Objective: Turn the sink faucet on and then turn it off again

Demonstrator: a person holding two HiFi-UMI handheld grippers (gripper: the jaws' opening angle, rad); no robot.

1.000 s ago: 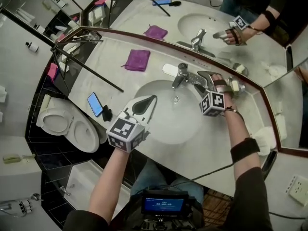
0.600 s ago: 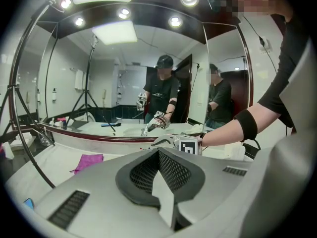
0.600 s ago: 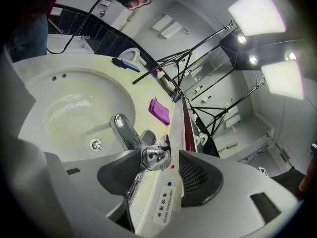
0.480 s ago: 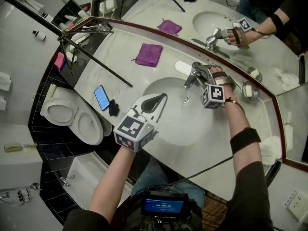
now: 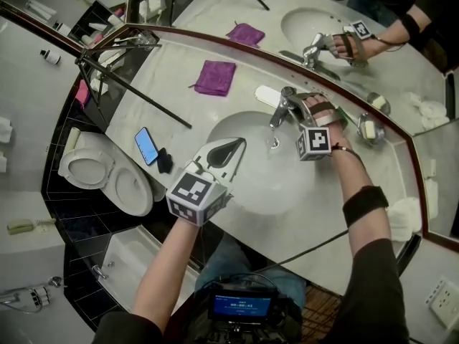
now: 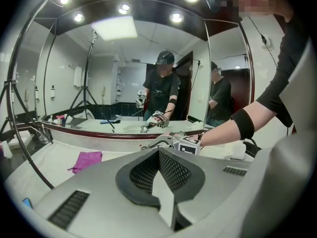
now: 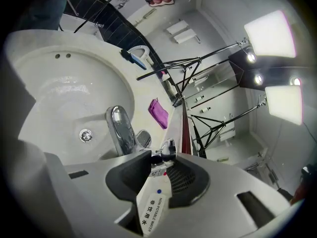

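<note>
Faucet handle [image 7: 166, 151] sits gripped in the right claw [image 5: 307, 110], whose jaws have just been closing; left claw [image 5: 231, 149] clenched over sink [image 5: 251, 186].

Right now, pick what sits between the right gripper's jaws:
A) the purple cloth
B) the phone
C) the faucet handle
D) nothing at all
C: the right gripper view shows the faucet handle, with its white label, lying between the jaws of the right gripper, which have just been closing onto it.
</note>
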